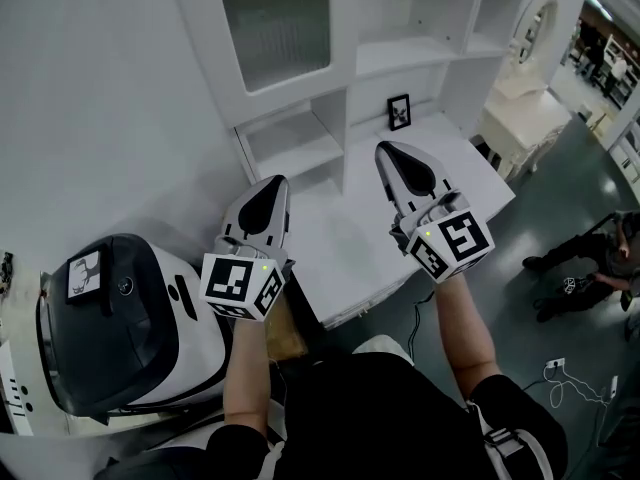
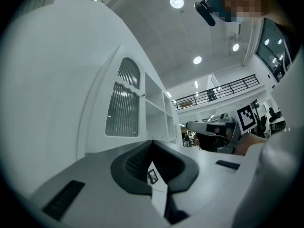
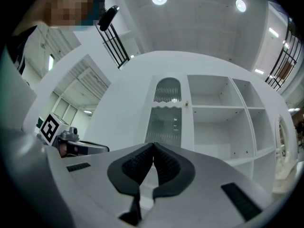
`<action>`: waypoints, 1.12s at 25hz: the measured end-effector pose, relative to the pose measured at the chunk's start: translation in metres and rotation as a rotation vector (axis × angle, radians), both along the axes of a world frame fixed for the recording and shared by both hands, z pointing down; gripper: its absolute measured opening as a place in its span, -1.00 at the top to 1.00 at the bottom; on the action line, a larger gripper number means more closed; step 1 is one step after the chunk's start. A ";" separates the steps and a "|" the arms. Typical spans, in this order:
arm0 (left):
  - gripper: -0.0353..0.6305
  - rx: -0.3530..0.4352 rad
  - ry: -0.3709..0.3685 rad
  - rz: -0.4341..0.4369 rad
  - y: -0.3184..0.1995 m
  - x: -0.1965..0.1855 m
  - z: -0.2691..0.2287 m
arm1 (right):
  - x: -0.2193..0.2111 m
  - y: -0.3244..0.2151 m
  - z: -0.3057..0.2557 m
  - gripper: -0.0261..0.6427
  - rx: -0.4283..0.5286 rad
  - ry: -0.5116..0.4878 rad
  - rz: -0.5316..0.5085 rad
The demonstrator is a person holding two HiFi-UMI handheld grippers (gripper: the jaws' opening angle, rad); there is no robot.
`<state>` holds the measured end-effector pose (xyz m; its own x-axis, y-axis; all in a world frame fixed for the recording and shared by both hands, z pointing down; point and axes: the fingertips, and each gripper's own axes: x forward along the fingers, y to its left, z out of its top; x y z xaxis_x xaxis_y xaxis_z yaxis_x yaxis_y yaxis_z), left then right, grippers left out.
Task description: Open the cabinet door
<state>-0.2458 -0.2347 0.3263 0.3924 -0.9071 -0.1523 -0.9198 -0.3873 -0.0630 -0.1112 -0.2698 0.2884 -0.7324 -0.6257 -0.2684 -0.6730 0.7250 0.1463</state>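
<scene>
The white cabinet has a ribbed-glass door [image 1: 275,23], closed, with a small knob [image 3: 186,104] on its right edge. The door also shows in the left gripper view [image 2: 124,106] and in the right gripper view [image 3: 166,110]. My left gripper [image 1: 277,181] hangs shut and empty over the desk top, below the door. My right gripper [image 1: 386,148] is beside it to the right, also shut and empty, pointing at the open shelves. Neither gripper touches the cabinet. In each gripper view the jaws meet at the tip [image 2: 152,141] [image 3: 153,145].
Open white shelves [image 1: 415,13] fill the cabinet right of the door. A small framed marker card [image 1: 399,110] stands on the white desk top [image 1: 350,248]. A black and white machine [image 1: 110,318] sits at the lower left. A person [image 1: 600,268] is on the floor at the right.
</scene>
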 end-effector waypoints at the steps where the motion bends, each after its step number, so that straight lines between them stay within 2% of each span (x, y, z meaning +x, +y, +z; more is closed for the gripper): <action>1: 0.83 0.007 -0.008 0.006 -0.005 0.003 -0.005 | 0.000 -0.003 -0.003 0.87 0.003 0.000 0.001; 12: 0.82 0.148 -0.106 0.016 -0.073 0.052 -0.076 | 0.019 -0.048 -0.061 0.87 0.084 -0.005 -0.019; 19: 0.82 0.245 -0.091 -0.040 -0.120 0.070 -0.139 | 0.034 -0.084 -0.101 0.87 0.126 -0.010 -0.063; 28: 0.82 0.323 -0.139 -0.113 -0.158 0.087 -0.188 | 0.045 -0.114 -0.132 0.87 0.166 -0.027 -0.126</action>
<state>-0.1589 -0.3927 0.1388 0.3301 -0.8598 -0.3897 -0.9294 -0.2239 -0.2932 -0.0661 -0.3838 0.1564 -0.7934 -0.4749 -0.3808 -0.5837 0.7711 0.2543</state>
